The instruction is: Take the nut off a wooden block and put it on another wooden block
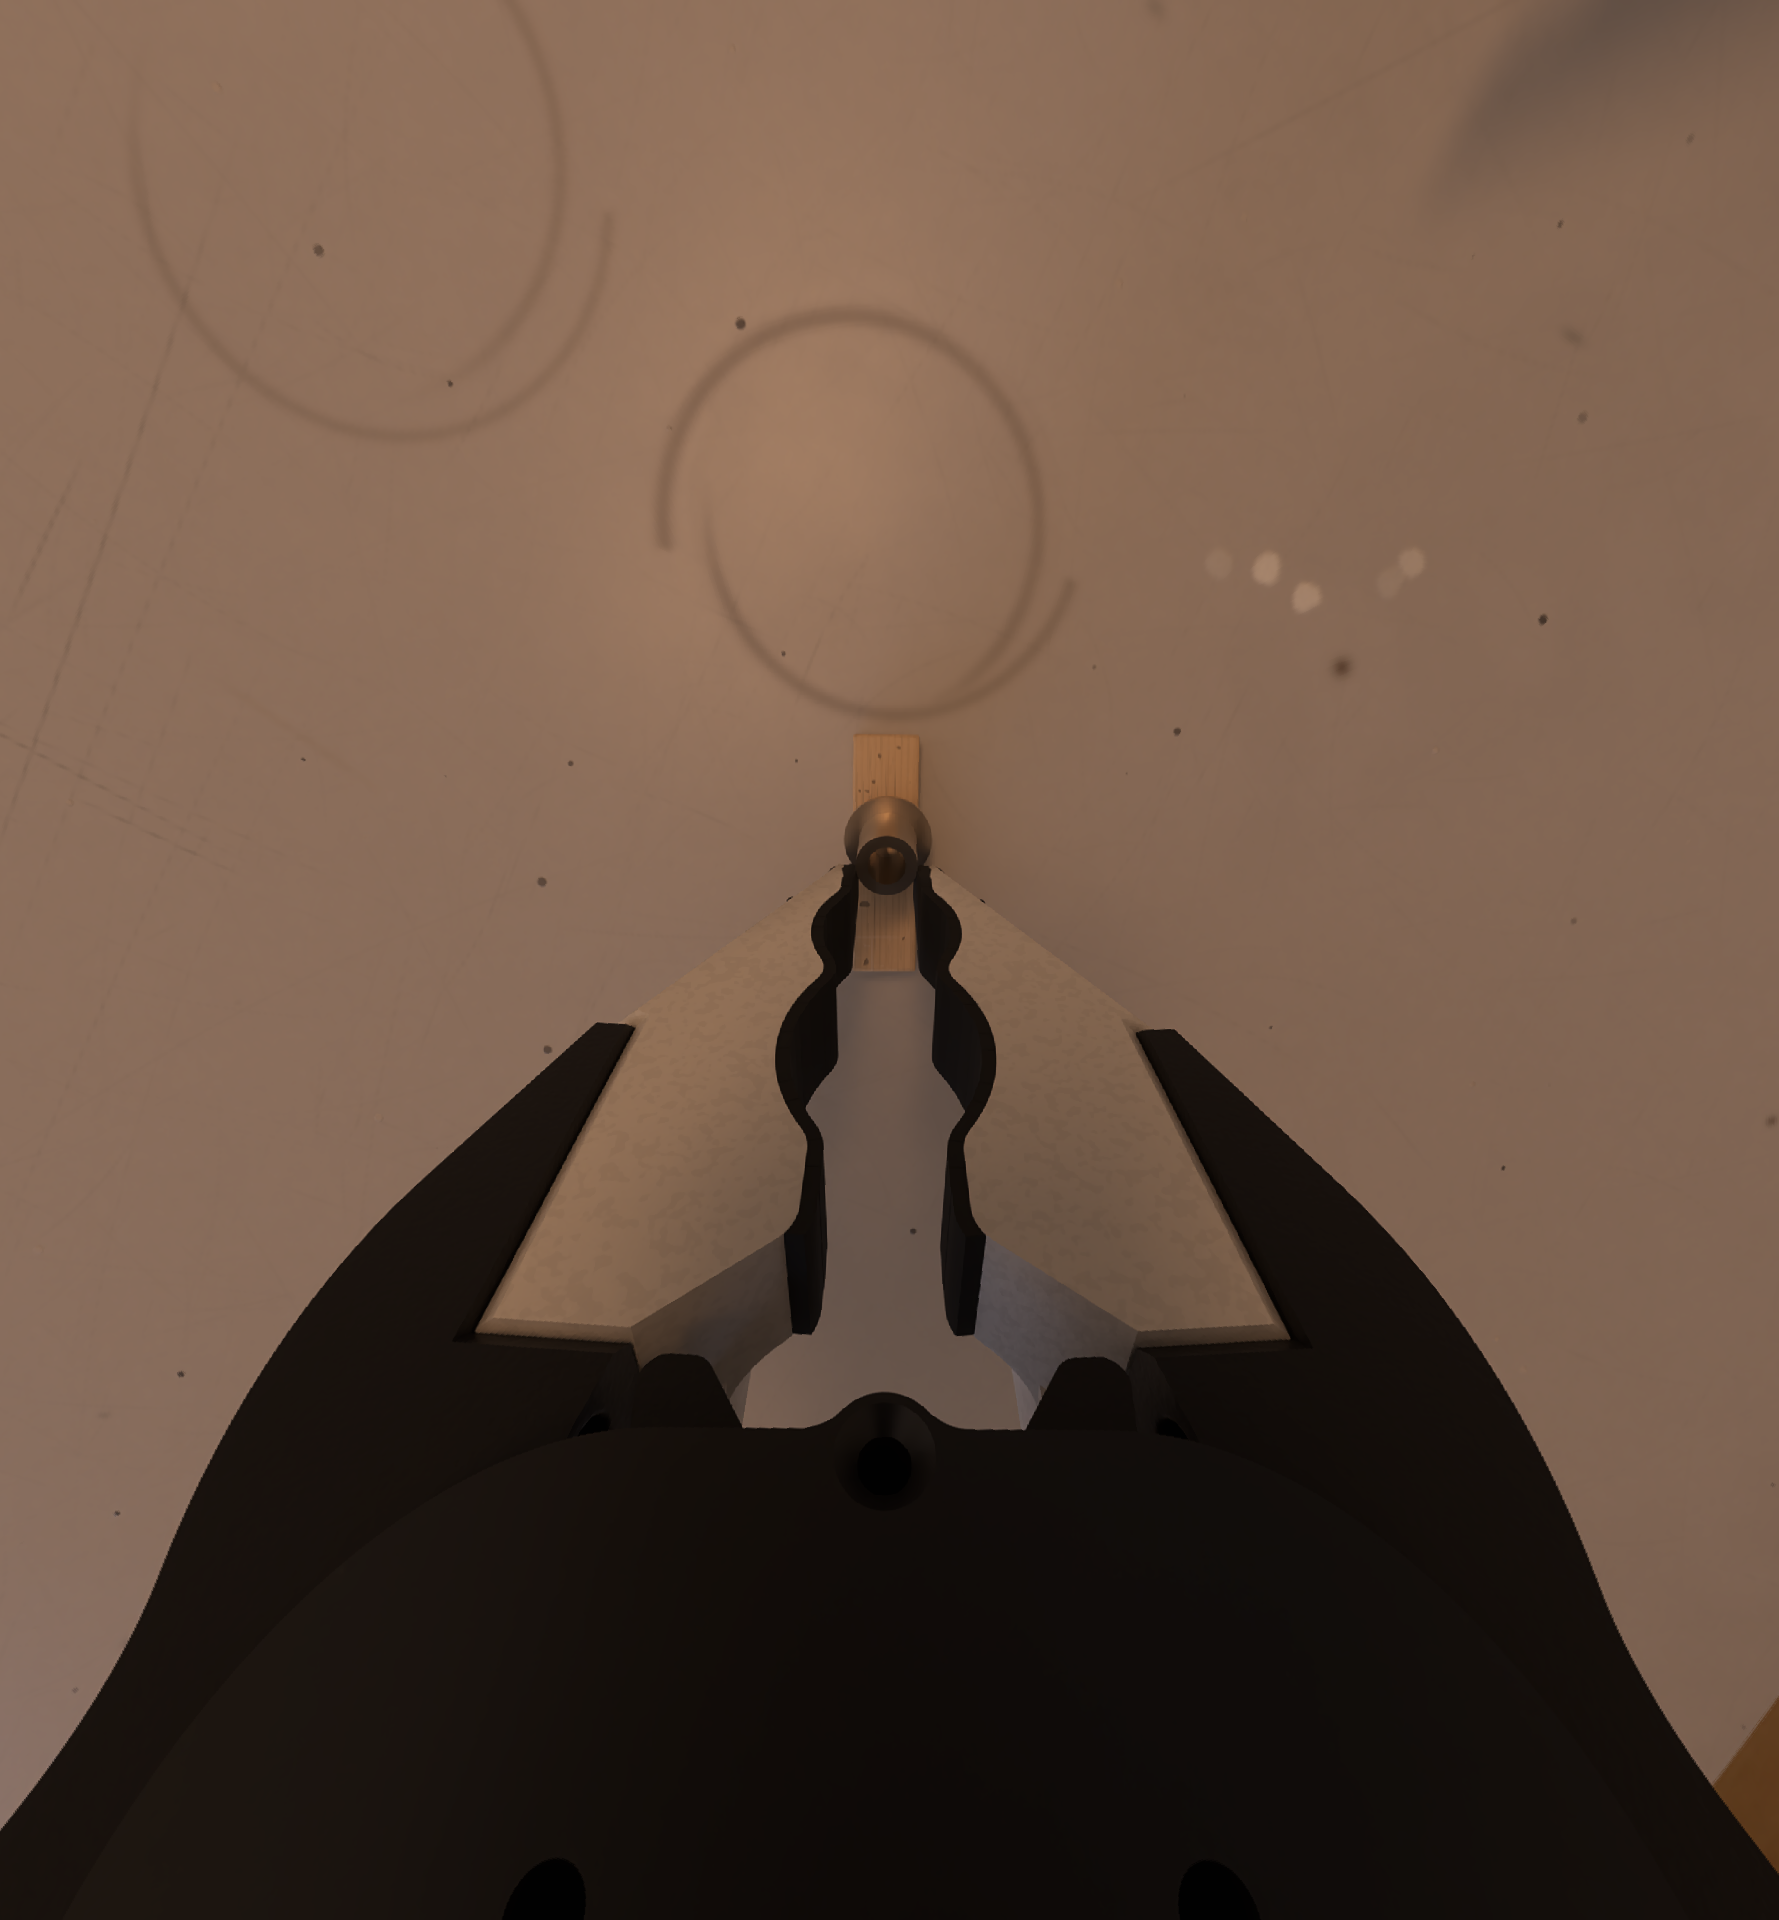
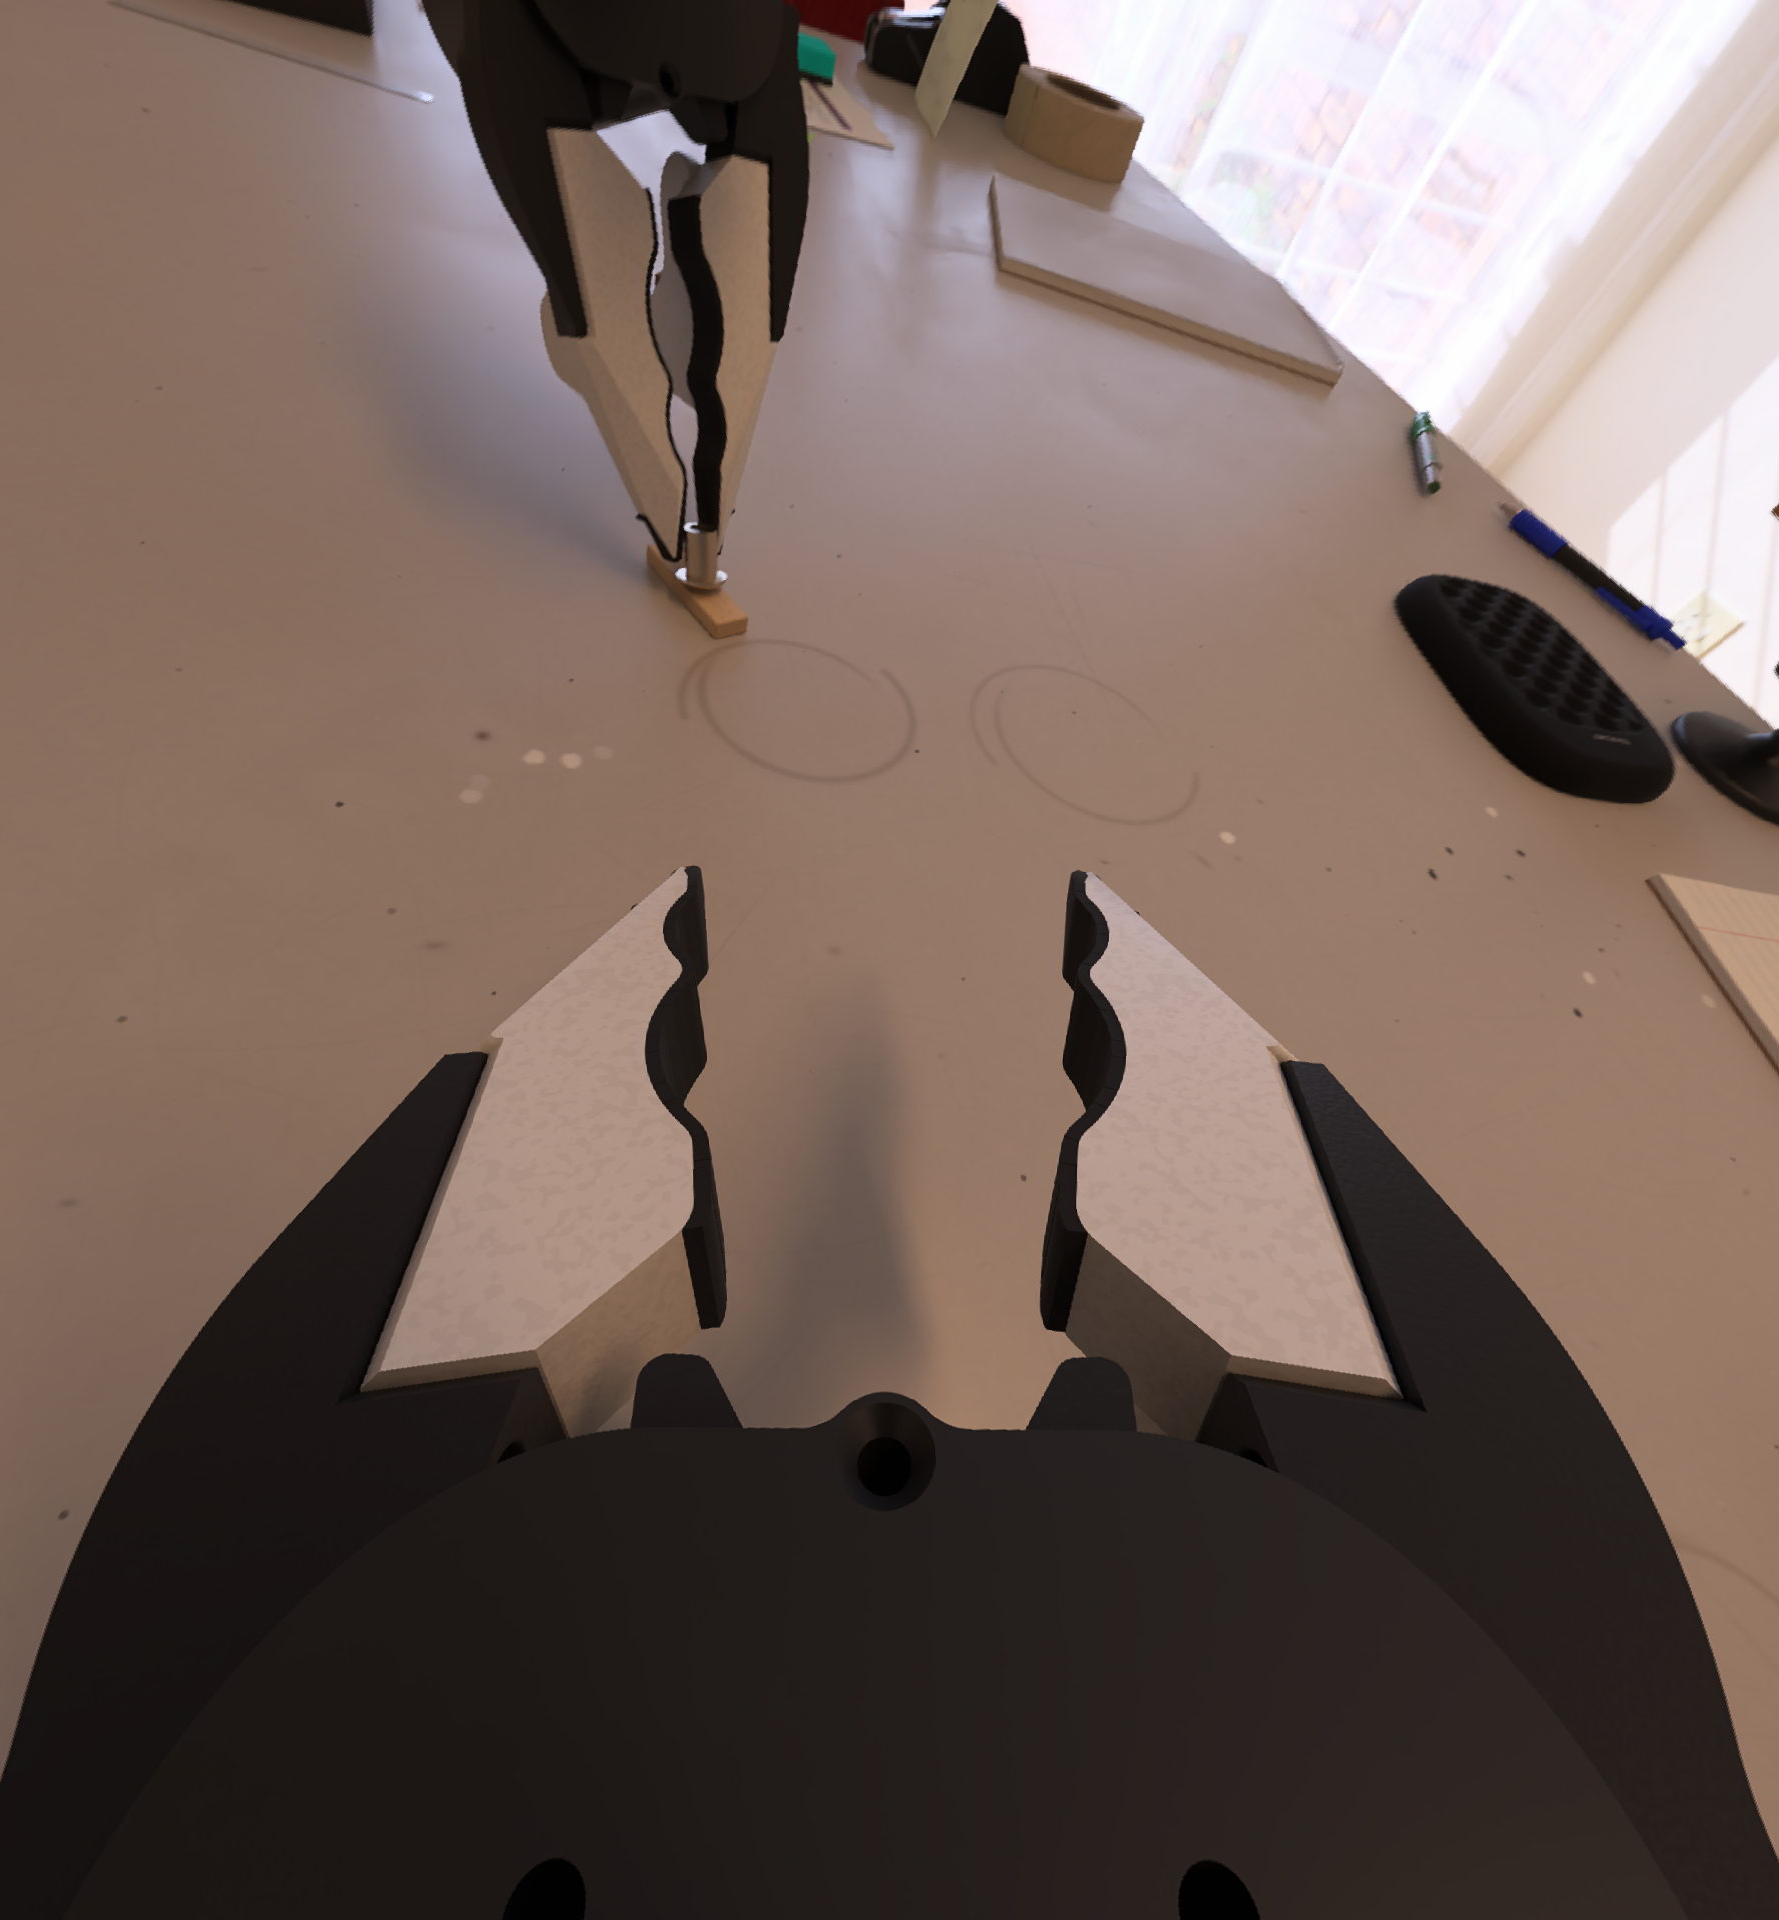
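Since pinching the nut point(image 1: 886, 858) upright frees it from the block point(image 1: 887, 767), closing left tool point(image 1: 886, 883) round it; idling right tool point(image 2: 883, 894) agape, empty.

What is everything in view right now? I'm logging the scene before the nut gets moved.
nut: 1, silver, upright on the block
wooden block: 1, pale, flat on the table; no second block shows
table: 1, beige, stained with ring marks
tape roll: 1, tan, far edge
white boards: 2, far side and right edge
pens: 2, blue and green, right side
black pad: 1, right side
black stand: 1, right edge
left gripper: shut on the nut
right gripper: open, nothing held
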Robot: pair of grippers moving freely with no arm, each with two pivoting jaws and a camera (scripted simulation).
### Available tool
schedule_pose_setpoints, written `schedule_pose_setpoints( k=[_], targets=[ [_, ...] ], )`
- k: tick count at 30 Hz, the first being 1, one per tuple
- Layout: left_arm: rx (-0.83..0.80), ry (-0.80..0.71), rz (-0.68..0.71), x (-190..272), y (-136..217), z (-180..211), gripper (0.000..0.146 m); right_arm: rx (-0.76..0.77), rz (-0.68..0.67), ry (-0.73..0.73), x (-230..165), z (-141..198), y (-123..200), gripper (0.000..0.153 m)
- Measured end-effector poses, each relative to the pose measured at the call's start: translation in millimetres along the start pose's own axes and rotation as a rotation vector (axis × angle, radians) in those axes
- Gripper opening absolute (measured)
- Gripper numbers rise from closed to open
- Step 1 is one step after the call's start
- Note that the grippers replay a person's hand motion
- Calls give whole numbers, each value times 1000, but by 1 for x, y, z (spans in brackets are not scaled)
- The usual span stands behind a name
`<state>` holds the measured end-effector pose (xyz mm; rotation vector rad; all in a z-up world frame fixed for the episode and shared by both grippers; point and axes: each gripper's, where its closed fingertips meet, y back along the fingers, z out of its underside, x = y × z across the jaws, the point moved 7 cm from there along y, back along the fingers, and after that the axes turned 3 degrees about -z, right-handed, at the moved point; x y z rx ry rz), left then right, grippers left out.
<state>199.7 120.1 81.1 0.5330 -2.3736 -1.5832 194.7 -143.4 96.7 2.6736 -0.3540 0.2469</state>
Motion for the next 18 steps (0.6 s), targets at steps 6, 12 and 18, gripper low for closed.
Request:
schedule_pose_setpoints(
  k=[6, 12, 18],
  targets=[
    [116, 47, -99, -12, 37, 0, 34, -57, -28, -14, 0, 6, 2, 71],
    [213, 244, -453, -66, 138, 48, 36, -81, -42, -23, 0, 9, 3, 70],
    [-7, 455, -470, -105, 151, 130, 40, -95, -48, -15, -3, 9, -1, 69]
  ],
)
